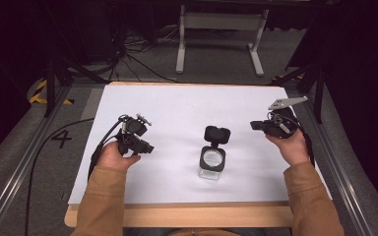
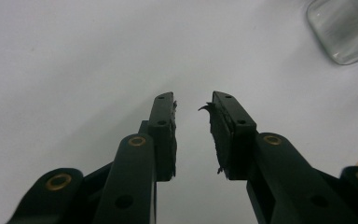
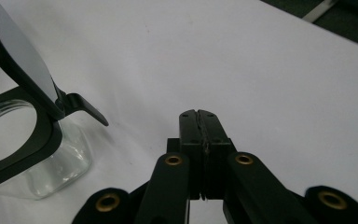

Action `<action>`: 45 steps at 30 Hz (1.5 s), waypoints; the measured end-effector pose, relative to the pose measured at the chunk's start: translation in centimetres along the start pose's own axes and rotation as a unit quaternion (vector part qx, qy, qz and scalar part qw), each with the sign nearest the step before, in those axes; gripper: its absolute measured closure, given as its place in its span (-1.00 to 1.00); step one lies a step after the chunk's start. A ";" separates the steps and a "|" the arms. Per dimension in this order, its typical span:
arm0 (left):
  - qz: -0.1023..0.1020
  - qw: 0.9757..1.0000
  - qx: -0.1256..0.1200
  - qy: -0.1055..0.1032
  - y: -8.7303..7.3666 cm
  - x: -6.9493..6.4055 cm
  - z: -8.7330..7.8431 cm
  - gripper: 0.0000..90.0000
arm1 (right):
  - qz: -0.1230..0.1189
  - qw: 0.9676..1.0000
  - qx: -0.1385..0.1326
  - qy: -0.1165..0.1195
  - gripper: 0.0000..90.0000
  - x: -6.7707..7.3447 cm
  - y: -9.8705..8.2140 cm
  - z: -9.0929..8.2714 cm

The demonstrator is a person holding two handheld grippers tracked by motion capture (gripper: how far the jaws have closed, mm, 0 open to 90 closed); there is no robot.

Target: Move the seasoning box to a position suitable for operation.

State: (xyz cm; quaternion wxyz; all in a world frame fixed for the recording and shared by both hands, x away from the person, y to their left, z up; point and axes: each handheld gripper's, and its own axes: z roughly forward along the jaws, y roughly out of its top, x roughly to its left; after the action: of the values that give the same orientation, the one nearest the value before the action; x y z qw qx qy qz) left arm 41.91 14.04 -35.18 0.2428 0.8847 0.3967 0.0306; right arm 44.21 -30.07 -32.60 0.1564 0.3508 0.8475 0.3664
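Left of the glass jar (image 1: pixel 211 162), well apart from it: left hand (image 1: pixel 115 156) low over the white sheet (image 1: pixel 177 105), wrist cocked, left gripper (image 1: pixel 145 135) pointing toward the jar's side of the sheet. Jaws parted, nothing between them; frayed pads (image 2: pixel 216 135) visible in left gripper view, bare white sheet (image 2: pixel 98 56) beyond, jar (image 2: pixel 342 30) cut off at the top right corner. Right of the jar, also apart: right hand (image 1: pixel 293 145) raised a bit off the sheet, right gripper (image 1: pixel 255 125) pointing inward toward the jar, grey three-cornered plate (image 1: pixel 288 102) on top. Jaws pressed together, holding nothing; right gripper (image 3: pixel 199 116) tips meeting flush in right gripper view. Jar standing upright near the middle of the sheet, slightly nearer the person's edge, black hinged lid (image 1: pixel 217 133) flipped open and standing up at the far side of the mouth, black collar round the opening. Tan sleeves (image 1: pixel 101 201) entering from the bottom edge, forearms cut off there.

Hard to read: jar (image 3: pixel 42 168) cropped at the left in right gripper view, lid (image 3: pixel 23 65) only partly in frame; jar contents not clear, looks clear glass. Dark surroundings beyond the table edge (image 1: pixel 187 214), cables and frame legs dim.
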 end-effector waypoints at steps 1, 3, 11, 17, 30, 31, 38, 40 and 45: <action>0.006 1.000 -0.006 -0.002 0.0 -0.1 -0.2 0.57 | 0.007 1.000 0.001 0.003 0.99 -0.2 -0.3 -0.2; 0.009 1.000 -0.013 -0.009 0.2 -0.3 -0.7 0.59 | 0.018 1.000 0.002 0.006 0.99 -0.7 -1.0 -0.4; 0.012 1.000 -0.018 -0.006 0.6 -0.8 -1.0 0.58 | 0.015 1.000 0.009 0.002 0.98 -0.4 -1.6 -0.5; 0.042 0.998 -0.023 -0.030 1.2 -2.5 -1.7 0.87 | 0.008 1.000 -0.007 0.012 0.98 0.3 -1.3 -0.8; 0.093 0.992 -0.035 -0.080 2.8 -6.7 -1.4 1.00 | -0.004 0.999 -0.021 0.028 0.99 1.7 -0.8 0.0; 0.093 0.992 -0.035 -0.080 2.8 -6.7 -1.4 1.00 | -0.004 0.999 -0.021 0.028 0.99 1.7 -0.8 0.0; 0.130 0.986 -0.027 -0.105 3.5 -8.8 -0.3 1.00 | -0.007 0.999 -0.031 0.034 0.99 2.2 -0.5 0.0; 0.130 0.984 -0.029 -0.119 3.7 -9.3 0.5 1.00 | -0.006 0.999 -0.037 0.034 0.99 2.2 -0.5 0.1; 0.121 0.983 -0.018 -0.136 4.0 -9.7 1.7 1.00 | -0.007 0.999 -0.042 0.031 0.99 2.5 -0.5 0.6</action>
State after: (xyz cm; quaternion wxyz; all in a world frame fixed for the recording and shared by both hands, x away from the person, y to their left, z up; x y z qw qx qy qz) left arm 38.47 4.13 -33.51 0.3047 0.9177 0.2493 -0.0542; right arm 42.48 -28.20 -33.36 0.1469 0.3266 0.8381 0.4115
